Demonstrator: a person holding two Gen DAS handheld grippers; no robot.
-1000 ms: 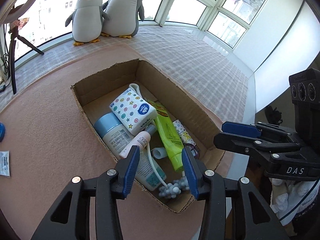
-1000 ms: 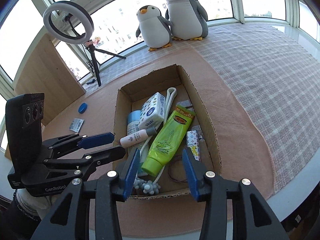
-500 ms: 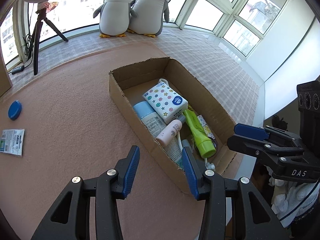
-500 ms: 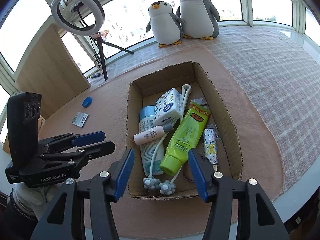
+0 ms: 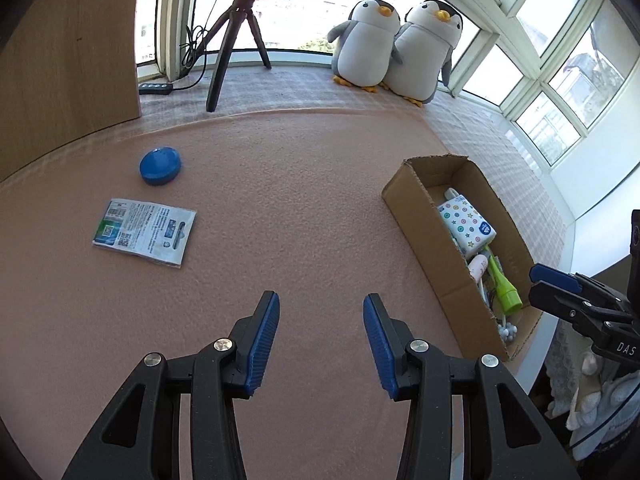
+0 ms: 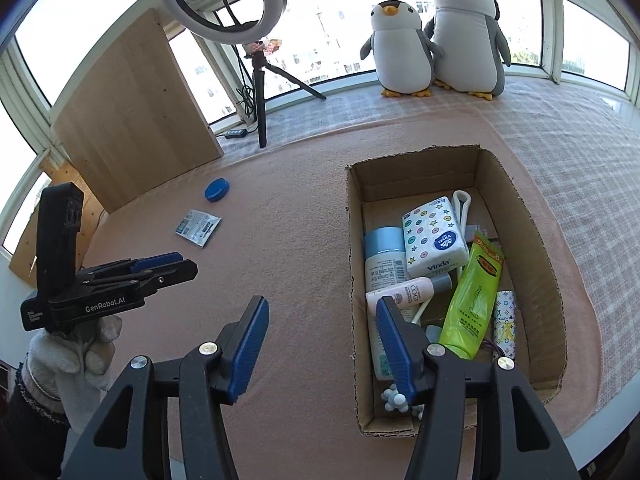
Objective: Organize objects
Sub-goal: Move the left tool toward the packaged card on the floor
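Observation:
A cardboard box (image 6: pixel 536 248) (image 5: pixel 420 216) on the pink mat holds a tissue pack (image 6: pixel 434 242), a green tube (image 6: pixel 474 300), a blue-capped bottle (image 6: pixel 382 256), a small pink bottle (image 6: pixel 404 292) and other small items. Left of it on the mat lie a flat printed sachet (image 5: pixel 146 232) (image 6: pixel 198 227) and a round blue lid (image 5: pixel 160 166) (image 6: pixel 217 190). My left gripper (image 5: pixel 320 334) is open over bare mat, below and to the right of the sachet. My right gripper (image 6: pixel 320 336) is open above the box's left wall, empty.
Two plush penguins (image 6: pixel 436 36) stand at the window. A ring light on a tripod (image 6: pixel 258 80) and a wooden panel (image 6: pixel 132 120) stand at the back left. A checked cloth (image 6: pixel 580 152) covers the right side. The table edge runs just past the box.
My left gripper has swung left, away from the box and towards the sachet and blue lid. My right gripper has shifted left and opened wider, from over the box contents to its left wall.

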